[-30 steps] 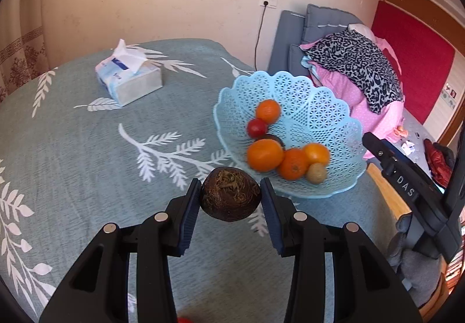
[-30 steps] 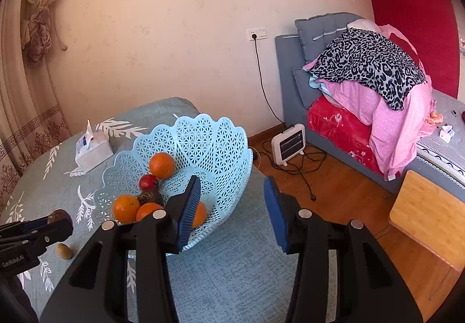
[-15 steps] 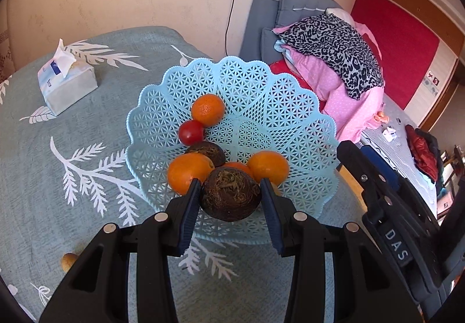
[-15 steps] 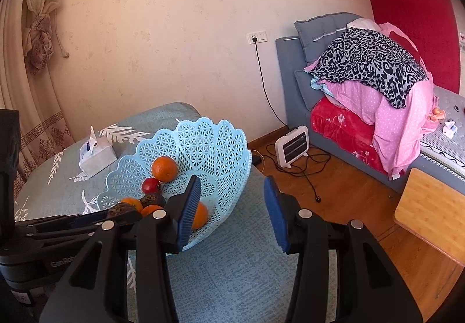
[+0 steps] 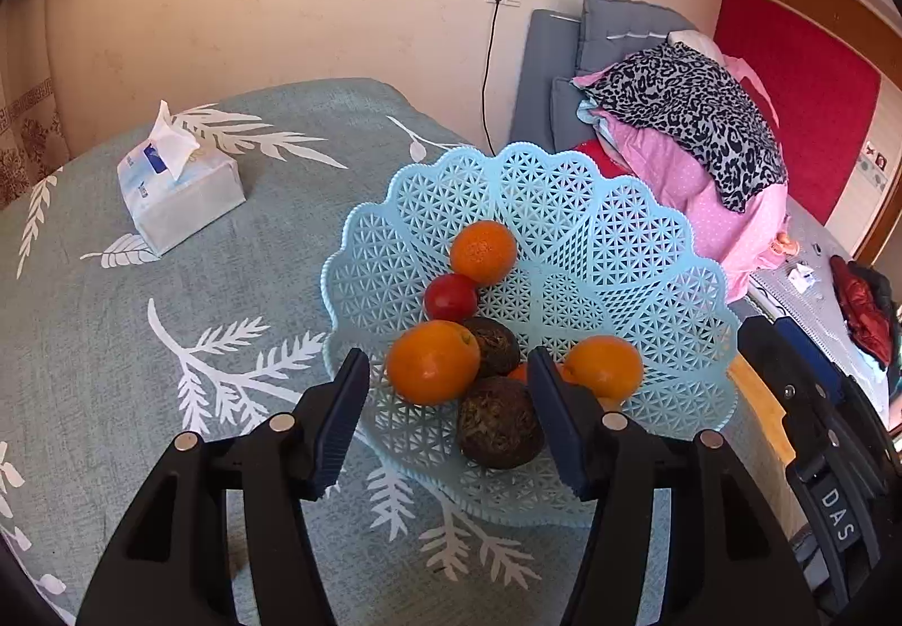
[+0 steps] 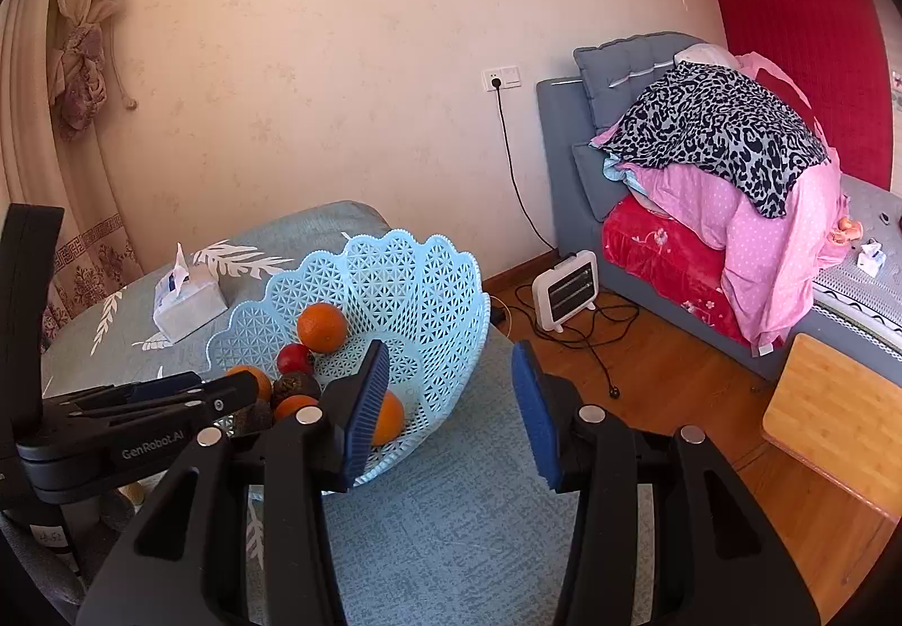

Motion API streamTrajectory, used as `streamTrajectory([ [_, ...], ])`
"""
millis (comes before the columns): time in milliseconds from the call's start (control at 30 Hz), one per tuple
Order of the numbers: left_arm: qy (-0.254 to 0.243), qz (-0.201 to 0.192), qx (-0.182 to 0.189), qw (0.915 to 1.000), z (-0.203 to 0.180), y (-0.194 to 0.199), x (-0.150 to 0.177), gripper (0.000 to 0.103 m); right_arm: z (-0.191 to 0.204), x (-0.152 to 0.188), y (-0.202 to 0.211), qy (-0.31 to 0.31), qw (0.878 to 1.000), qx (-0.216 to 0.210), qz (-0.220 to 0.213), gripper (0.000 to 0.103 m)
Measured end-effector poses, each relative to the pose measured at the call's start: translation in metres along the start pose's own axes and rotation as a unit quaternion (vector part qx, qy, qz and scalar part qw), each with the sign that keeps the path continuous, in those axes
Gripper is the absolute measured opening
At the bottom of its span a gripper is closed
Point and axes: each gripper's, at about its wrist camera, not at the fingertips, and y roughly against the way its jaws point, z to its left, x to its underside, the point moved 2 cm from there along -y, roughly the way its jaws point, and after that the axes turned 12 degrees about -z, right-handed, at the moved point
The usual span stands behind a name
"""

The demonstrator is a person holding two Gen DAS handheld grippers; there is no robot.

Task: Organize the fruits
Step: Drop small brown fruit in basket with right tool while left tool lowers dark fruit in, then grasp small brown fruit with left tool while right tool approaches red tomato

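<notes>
A pale blue lattice basket (image 5: pixel 620 260) stands on the grey-green tablecloth. Three oranges lie in it, one at the back (image 5: pixel 483 252), one on the left (image 5: pixel 433 361) and one on the right (image 5: pixel 604 365). A red fruit (image 5: pixel 450 297) and a dark brown fruit (image 5: pixel 496 344) sit among them. A second dark brown fruit (image 5: pixel 499 429) rests at the basket's front, free of the pads. My left gripper (image 5: pixel 447 361) hangs over it with its jaws opening. My right gripper (image 6: pixel 451 353) stands open and empty by the basket (image 6: pixel 406 276), which is on its left side.
A tissue box (image 5: pixel 180 192) sits at the table's far left. Beyond the table's right edge are a wooden floor with a small white heater (image 6: pixel 566 291) and cables, a bed piled with clothes, and a wooden stool (image 6: pixel 840 412).
My left gripper carried the dark brown fruit over the basket, then opened. The fruit now lies in the basket's front. The right gripper has not moved.
</notes>
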Motion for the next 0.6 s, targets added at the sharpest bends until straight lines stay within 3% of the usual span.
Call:
streamTrajectory([
  [200,0.004,-0.022,-0.002,0.9997,0.013,0.026,-0.011,0.060,0.000,0.000,0.000,-0.001,1.000,-0.001,0.000,0.047],
  [300,0.010,-0.030,-0.010,0.9995,0.026,0.040,-0.014,0.067,0.000,0.001,0.000,0.001,1.000,-0.002,0.001,0.047],
  [600,0.038,-0.028,-0.049,0.9977,0.075,0.068,-0.007,0.067,0.004,0.001,-0.002,0.010,1.000,-0.005,0.004,0.047],
])
